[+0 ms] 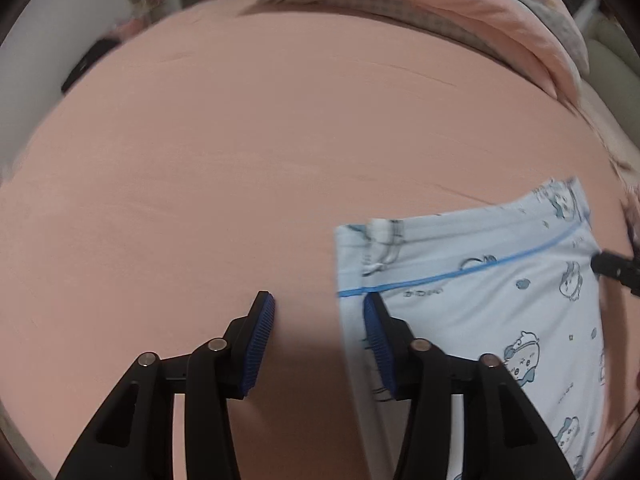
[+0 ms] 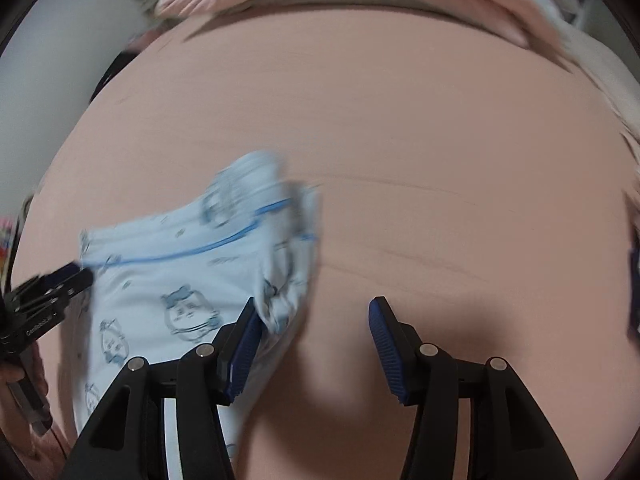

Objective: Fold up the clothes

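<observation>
pink bedsheet (image 1: pixel 224 152) stretches flat and nearly bare across the bed, and along its far side lies a rumpled pink quilt (image 1: pixel 420 4) heaped over something grey and checked. going left to right from the left-hand camera: a dark shape at the far left edge of the mattress, too blurred to name, then open sheet, then the left gripper (image 1: pixel 319 342) with its blue pads apart and nothing pressed between them, one pad over bare sheet and the other over the left edge of the garment (image 1: pixel 492 304). that garment is pale blue with cartoon faces and a thin blue line running across it, lying flat on the near right of that view, its upper part already looking doubled over. the right gripper (image 2: pixel 314 344) is likewise released, its left pad right up against a bunched, hanging-looking corner of the cloth but not clamping it, its right pad over bare sheet. i'd say the risk sits in that crumpled corner: if the jaws close there they may catch only one layer or a wad, and the fold would drag crooked or come undone. the left jaws straddle the cloth's edge, so a close could pinch sheet along with fabric and pull the bedding up. both views are smeared, so exact contact is hard to judge. count: one garment, two grippers, one quilt, one sheet.
</observation>
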The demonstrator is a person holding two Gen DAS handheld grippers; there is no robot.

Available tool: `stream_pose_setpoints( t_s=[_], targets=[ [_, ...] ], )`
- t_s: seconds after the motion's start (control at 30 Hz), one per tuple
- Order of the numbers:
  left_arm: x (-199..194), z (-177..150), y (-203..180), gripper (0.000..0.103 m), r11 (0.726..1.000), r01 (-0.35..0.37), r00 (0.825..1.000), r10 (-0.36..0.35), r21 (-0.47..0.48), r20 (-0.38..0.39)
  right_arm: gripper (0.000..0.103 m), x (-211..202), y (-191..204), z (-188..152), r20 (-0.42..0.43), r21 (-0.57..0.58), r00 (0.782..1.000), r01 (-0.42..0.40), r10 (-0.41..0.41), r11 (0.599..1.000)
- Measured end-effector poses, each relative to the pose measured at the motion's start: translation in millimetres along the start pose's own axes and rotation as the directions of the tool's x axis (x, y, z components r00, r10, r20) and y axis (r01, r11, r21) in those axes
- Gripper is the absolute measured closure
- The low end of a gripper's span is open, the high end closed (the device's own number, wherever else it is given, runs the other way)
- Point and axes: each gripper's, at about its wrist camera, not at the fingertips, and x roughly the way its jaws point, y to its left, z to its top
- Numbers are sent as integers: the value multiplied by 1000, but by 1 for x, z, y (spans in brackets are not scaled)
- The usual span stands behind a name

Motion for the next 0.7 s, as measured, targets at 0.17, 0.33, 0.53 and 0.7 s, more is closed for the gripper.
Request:
stream_pose_setpoints(
  t_s=[0.17, 0.33, 0.53, 0.7],
  targets=[
    [-7, -2, -5, 57, 1000, 18, 1000, -18, -5, 18, 50, -9, -18, -5, 16, 59, 998, -56, 55, 997],
    [-20, -3, -19, 57, 998, 67, 996, -68, 22, 60, 49, -23, 9, -6, 47, 28, 995, -94, 92, 995],
    [-11, -1, -31, 57, 997, 50, 998, -52, 65, 37, 49, -2, 65, 3, 5, -171, 1000, -27, 28, 985],
    [-3, 1, -24, 55, 998, -38, 999, 37, 45, 22, 49, 20, 75, 10, 22, -193, 996, 89, -86, 977]
  ],
)
